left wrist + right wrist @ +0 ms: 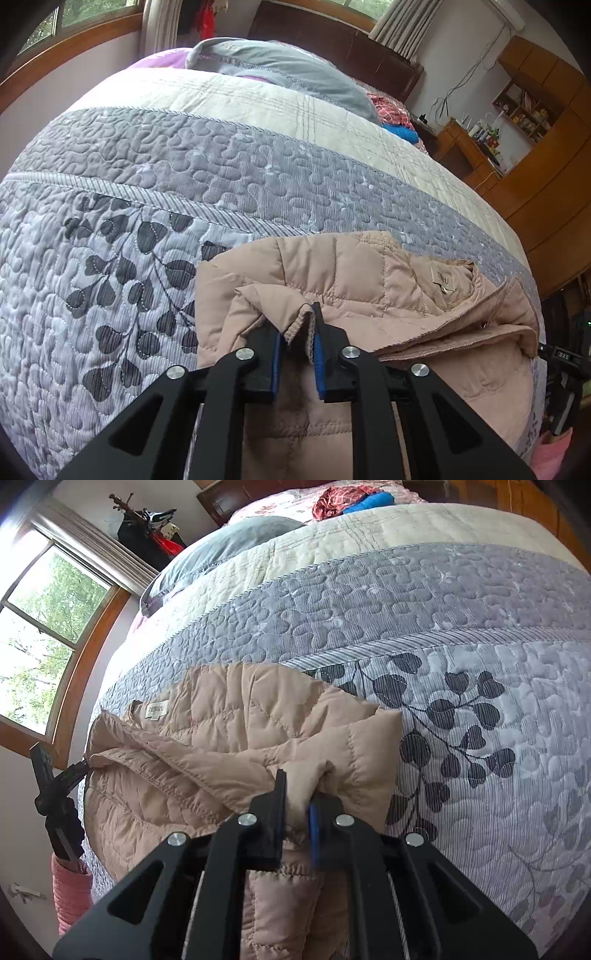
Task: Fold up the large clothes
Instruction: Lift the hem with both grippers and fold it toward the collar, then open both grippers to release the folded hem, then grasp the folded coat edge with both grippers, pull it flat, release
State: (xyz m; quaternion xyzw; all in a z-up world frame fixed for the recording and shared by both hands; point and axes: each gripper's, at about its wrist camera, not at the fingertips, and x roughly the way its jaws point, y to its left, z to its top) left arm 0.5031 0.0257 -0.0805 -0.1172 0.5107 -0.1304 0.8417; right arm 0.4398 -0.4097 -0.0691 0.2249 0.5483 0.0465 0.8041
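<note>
- Left wrist view: left tool (300,341) clenched on a bunched, stitched edge of the beige quilted puffer jacket (354,280); fabric sits pinched between the blue pads, jaws only a little apart.
- Jacket lies at the near edge of the bed, on the grey-and-white quilted bedspread with dark leaf print (129,229), partly hanging over that near edge.
- Held this way probably to carry one side over the body for a fold; that's a judgement.
- Look: puffy, stitched in squares, soft creases, collar with a sewn label (441,278) facing up, lying toward the bed's right edge.
- Far end of the bed: grey pillow (280,66), red and blue cloth (397,120) near the headboard, well apart from the jacket.
- Right wrist view: right tool (295,805) gripping a thick puckered wad of the same jacket, cloth wedged between the jaws.
- Other tool's black body shows at the jacket's left rim (55,794), over the bed's edge; pink sleeve (70,893) below it.
- Both grips on opposite sides keep the layer taut and even, likely mid-fold.
- Jacket here looks doubled over, top layer rumpled, not yet flat.
</note>
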